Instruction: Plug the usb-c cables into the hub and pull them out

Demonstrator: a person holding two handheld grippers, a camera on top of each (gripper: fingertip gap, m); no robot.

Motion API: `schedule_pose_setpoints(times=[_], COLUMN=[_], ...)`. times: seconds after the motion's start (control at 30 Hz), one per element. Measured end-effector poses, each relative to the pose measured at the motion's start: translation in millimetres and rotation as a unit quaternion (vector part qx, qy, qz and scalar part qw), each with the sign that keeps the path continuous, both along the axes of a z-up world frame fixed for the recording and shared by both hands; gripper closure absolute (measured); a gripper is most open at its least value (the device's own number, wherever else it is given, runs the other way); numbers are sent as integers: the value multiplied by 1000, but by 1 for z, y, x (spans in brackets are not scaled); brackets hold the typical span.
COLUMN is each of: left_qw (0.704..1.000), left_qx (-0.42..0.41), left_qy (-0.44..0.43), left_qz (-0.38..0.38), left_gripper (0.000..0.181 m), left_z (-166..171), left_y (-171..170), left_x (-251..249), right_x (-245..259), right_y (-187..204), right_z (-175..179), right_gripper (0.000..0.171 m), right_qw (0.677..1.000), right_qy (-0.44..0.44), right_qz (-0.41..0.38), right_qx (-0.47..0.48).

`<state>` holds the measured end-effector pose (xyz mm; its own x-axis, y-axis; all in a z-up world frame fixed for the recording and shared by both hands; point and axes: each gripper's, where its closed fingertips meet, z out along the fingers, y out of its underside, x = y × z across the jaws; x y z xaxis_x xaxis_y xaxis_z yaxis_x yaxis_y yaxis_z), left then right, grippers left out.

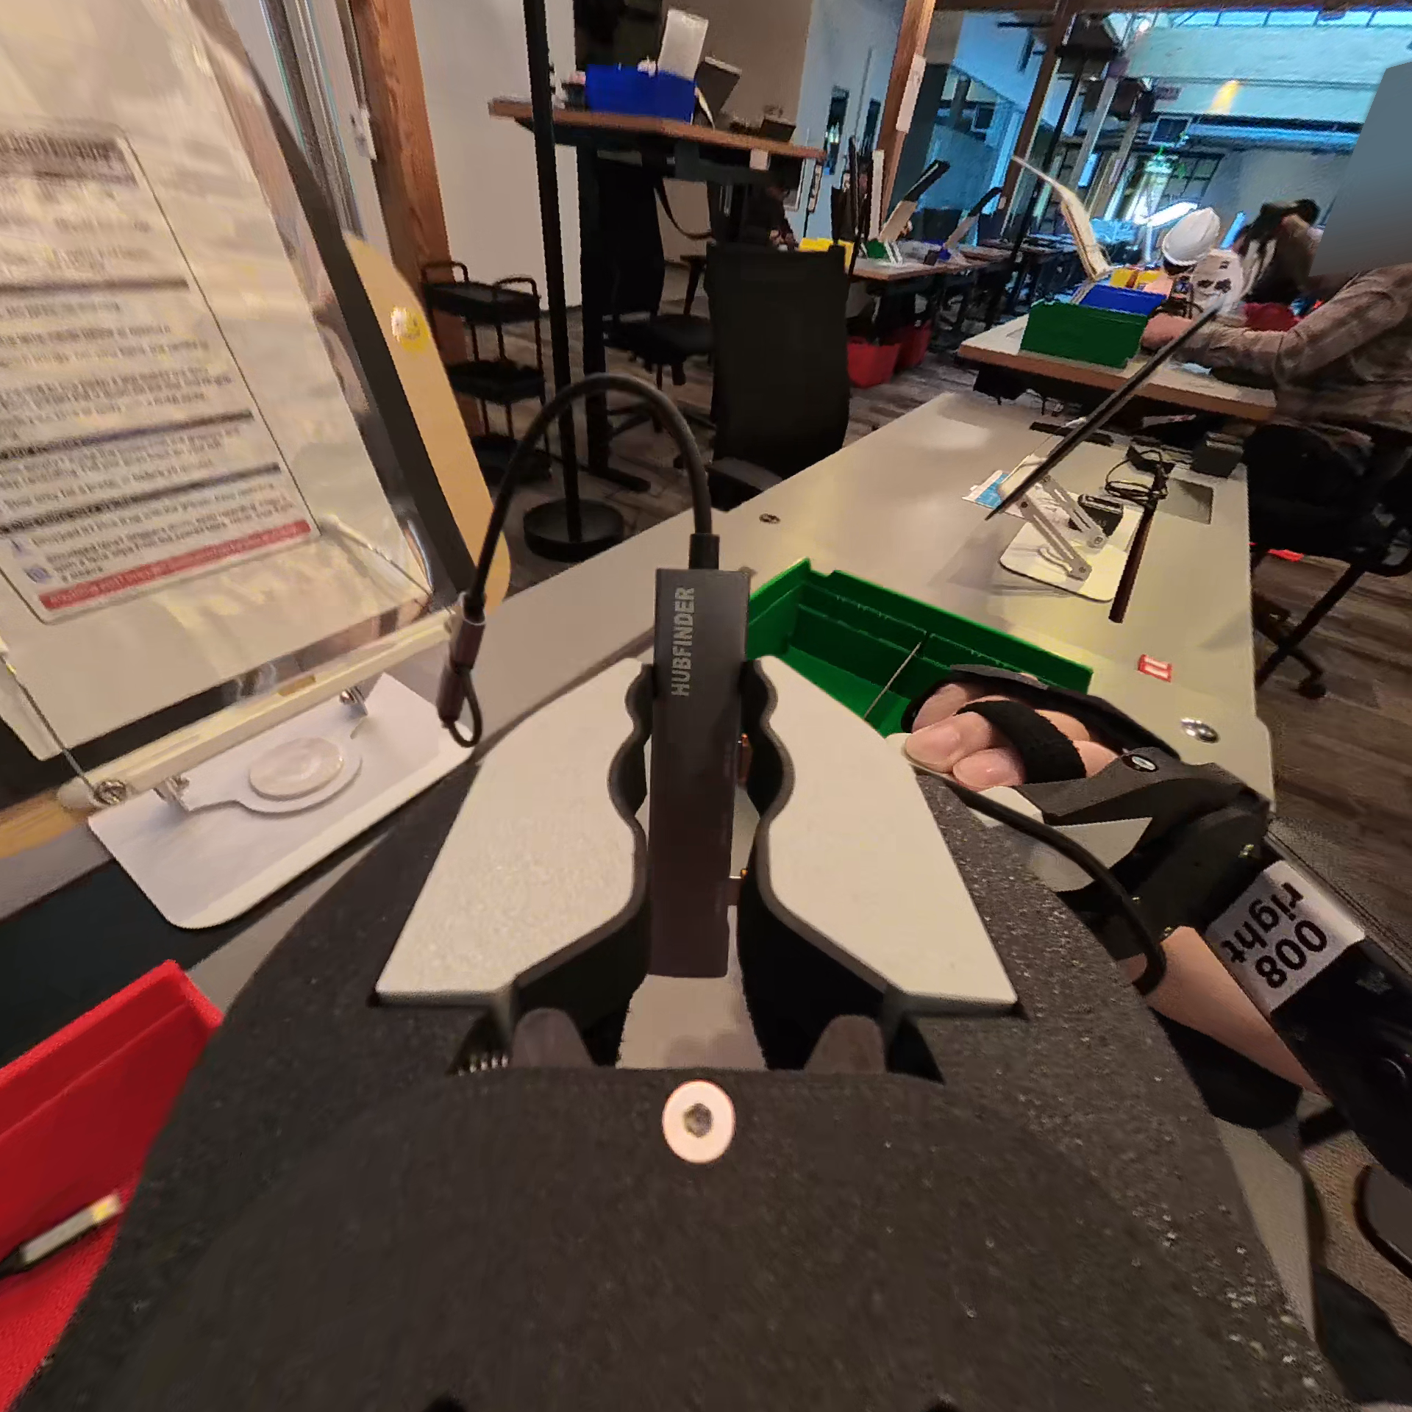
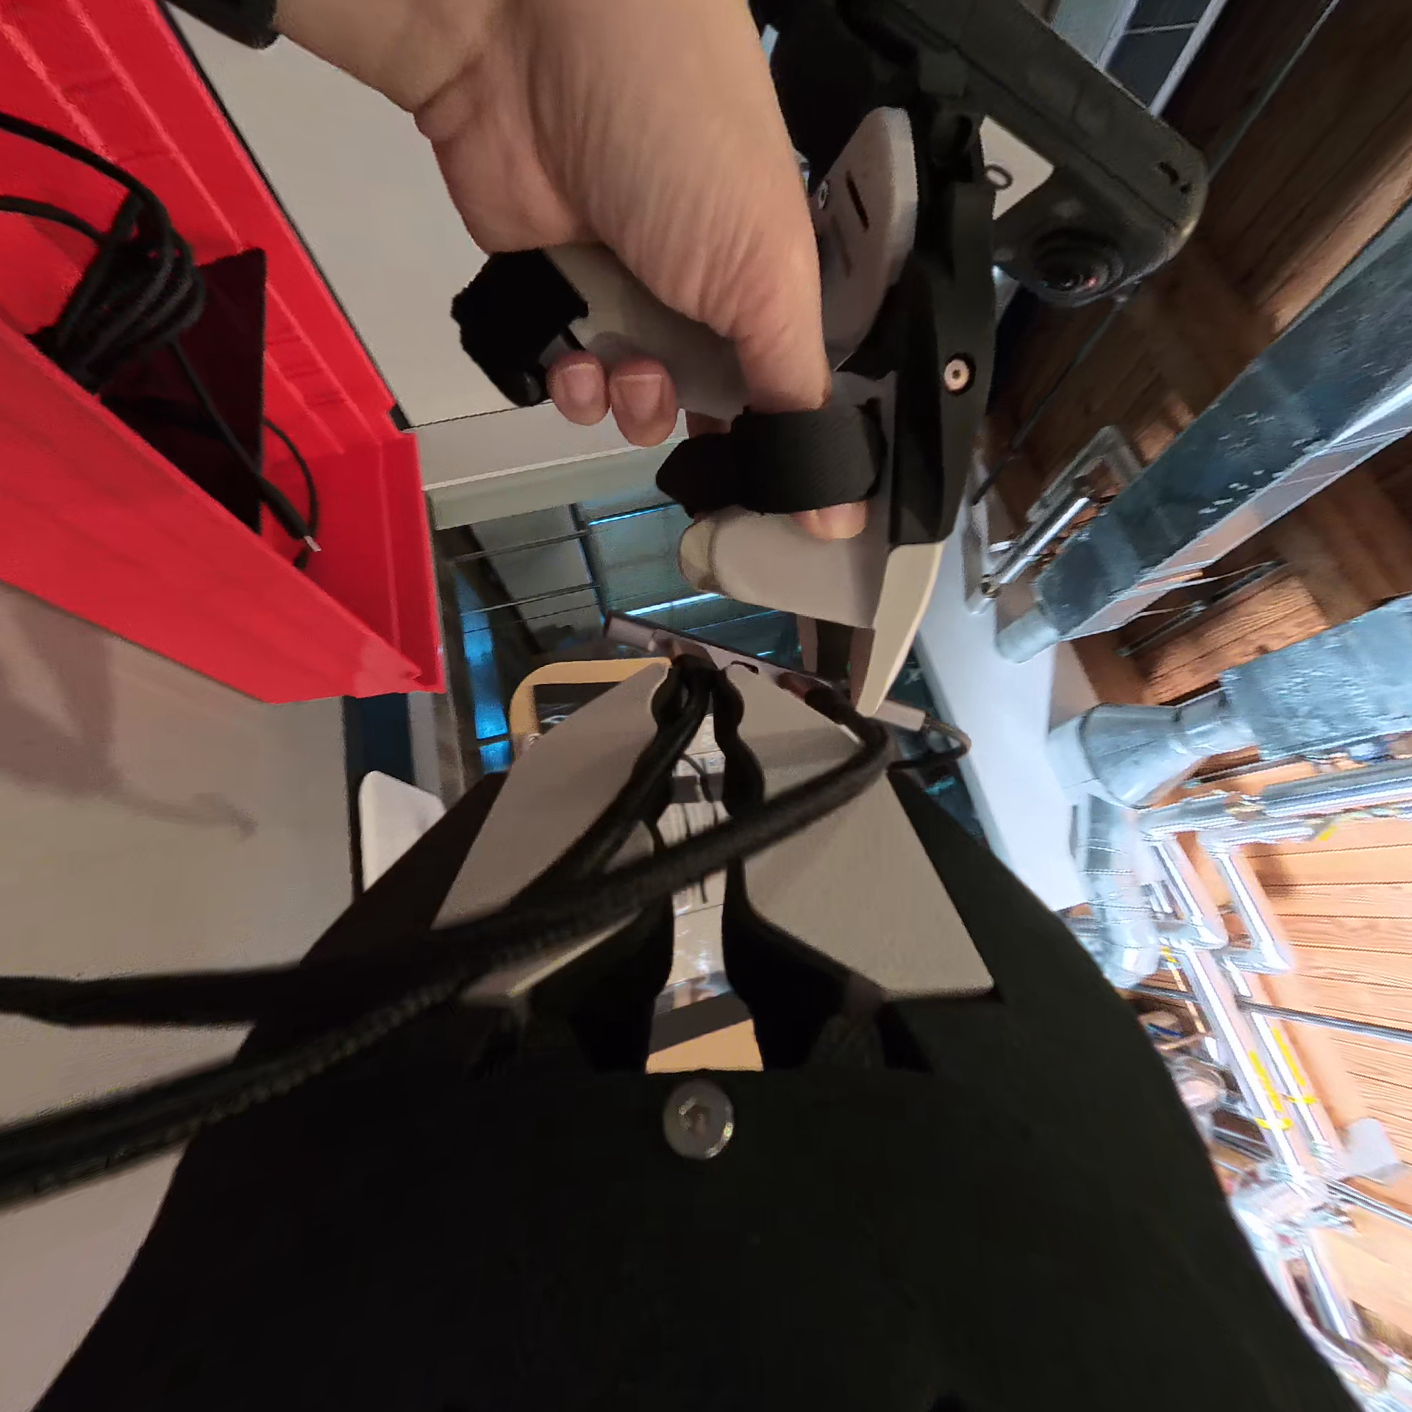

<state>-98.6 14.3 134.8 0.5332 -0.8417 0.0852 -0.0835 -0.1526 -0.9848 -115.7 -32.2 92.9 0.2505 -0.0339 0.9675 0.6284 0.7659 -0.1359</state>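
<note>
My left gripper [image 1: 695,680] is shut on the dark slim hub [image 1: 691,802] and holds it upright above the table. The hub's own short black lead [image 1: 535,435] loops up and left, and its plug end hangs free. In the right wrist view the hub [image 2: 764,665] shows edge-on just past my right gripper [image 2: 691,680]. That gripper is shut on a black braided usb-c cable [image 2: 649,772] near its plug, right at the hub's edge. The fingertips hide whether the plug is seated. A second braided cable [image 2: 802,802] runs to the hub further right.
A red bin [image 2: 191,474] holds coiled black cables [image 2: 130,290]; it also shows in the left wrist view [image 1: 76,1108]. A green bin [image 1: 879,634] sits behind the hub. A clear document stand [image 1: 191,382] stands at the left and a tablet stand [image 1: 1070,527] farther right. A person sits at a far desk. The left gripper's tips are roughly 6 cm from the right gripper's.
</note>
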Motion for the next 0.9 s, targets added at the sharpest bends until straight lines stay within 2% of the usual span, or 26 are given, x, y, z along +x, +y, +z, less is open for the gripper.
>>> schedule_pose_setpoints(times=[0.23,0.5,0.7,0.9], left_qw=[996,996,996,993], left_qx=[83,73,56,80], left_qy=[18,-24,-73,-67], left_qz=[37,37,-11,-55], left_gripper=[159,159,158,158], left_z=[34,47,53,66], left_y=[-24,-30,-32,-50], left_x=[8,11,8,24], right_x=[7,9,13,20], right_y=[-20,-21,-16,-31], right_z=[30,40,41,53], right_gripper=[163,163,163,163], right_qw=[998,996,996,992], right_qy=[32,52,46,32], right_qz=[0,-27,-44,-37], right_qx=[49,65,64,115])
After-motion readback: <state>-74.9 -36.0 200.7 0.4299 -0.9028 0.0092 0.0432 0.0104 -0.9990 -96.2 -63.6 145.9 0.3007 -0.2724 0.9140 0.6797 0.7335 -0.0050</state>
